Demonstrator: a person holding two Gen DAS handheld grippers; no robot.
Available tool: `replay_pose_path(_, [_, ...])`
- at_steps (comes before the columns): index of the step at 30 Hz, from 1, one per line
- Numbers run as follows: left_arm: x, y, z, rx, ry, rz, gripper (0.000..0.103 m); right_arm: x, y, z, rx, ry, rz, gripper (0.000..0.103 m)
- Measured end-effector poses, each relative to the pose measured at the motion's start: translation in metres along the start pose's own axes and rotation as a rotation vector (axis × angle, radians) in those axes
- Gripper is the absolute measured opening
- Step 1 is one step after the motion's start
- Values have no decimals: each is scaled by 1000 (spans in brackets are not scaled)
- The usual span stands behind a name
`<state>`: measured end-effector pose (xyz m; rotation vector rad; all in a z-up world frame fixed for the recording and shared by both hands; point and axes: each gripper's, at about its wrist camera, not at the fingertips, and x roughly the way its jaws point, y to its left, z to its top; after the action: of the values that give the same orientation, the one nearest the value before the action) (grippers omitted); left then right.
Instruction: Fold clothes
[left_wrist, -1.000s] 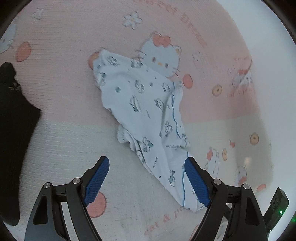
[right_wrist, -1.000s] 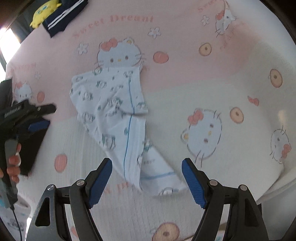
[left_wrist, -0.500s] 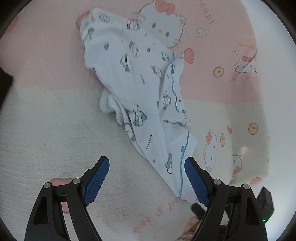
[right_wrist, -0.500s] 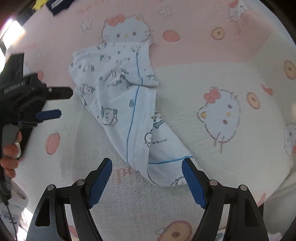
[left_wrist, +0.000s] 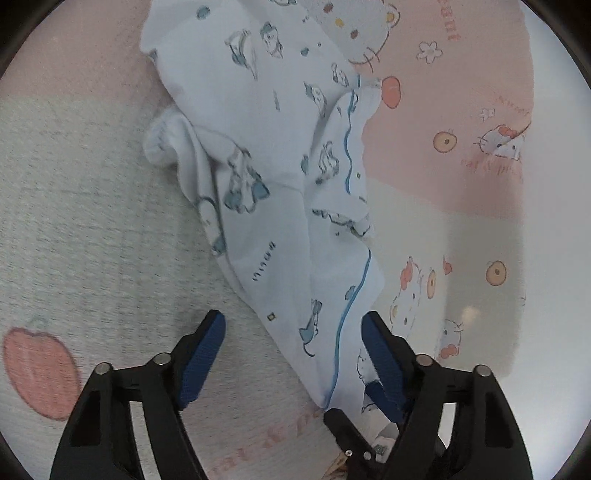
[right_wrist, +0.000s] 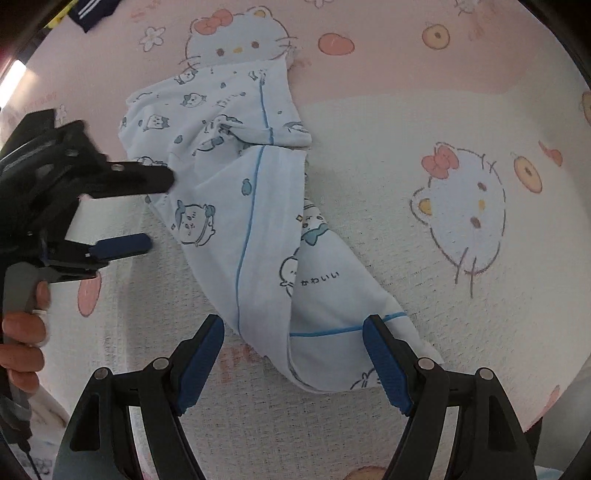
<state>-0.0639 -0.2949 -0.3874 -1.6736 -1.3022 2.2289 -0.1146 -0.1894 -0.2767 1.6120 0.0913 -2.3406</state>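
Observation:
A pale blue garment (left_wrist: 280, 192) with cartoon prints and blue piping lies crumpled on a pink and cream blanket (left_wrist: 92, 221). In the left wrist view my left gripper (left_wrist: 291, 319) hangs just over the garment's narrow lower part. Its jaws are closing with the cloth showing between them, and the pads do not press on it. In the right wrist view my right gripper (right_wrist: 293, 325) stands open over the garment's (right_wrist: 258, 229) hemmed end. The left gripper (right_wrist: 160, 212) reaches in at the garment's left edge, held by a hand (right_wrist: 22, 332).
A dark navy garment with white stripes (right_wrist: 92, 14) lies at the far top left of the blanket (right_wrist: 443, 332). The blanket carries cat and fruit prints. Beyond its right edge a plain white surface (left_wrist: 554, 184) shows.
Both grippers have come down closer to the garment, which now fills more of each view. The left gripper's fingers stand a little narrower. The black cloth at the left has left the left wrist view.

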Motion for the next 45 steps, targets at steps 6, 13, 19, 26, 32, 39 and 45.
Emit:
replay_pose_path(6, [6, -10, -6, 39, -6, 22, 64, 12, 12, 2, -60, -12, -42, 62])
replay_pose_path(13, [6, -11, -17, 35, -60, 82, 36, 18, 25, 5, -114, -29, -100, 52])
replay_pose_path(19, [9, -15, -23, 20, -71, 77, 15, 17, 34, 7, -133, -35, -54, 15])
replay_pose_path(26, [-6, -40, -13, 48, -105, 11, 11, -7, 23, 29, -55, -68, 153, 7])
replay_pose_path(32, [-8, -64, 16, 115, -105, -8, 11, -15, 3, 74, -12, -115, 197, 7])
replay_pose_path(39, [2, -80, 47, 238, -100, 68, 11, -11, -34, 107, -27, -126, 180, 7])
replay_pose_path(45, [22, -90, 77, 246, -124, 115, 11, 11, -47, 138, 1, -118, 173, 7])
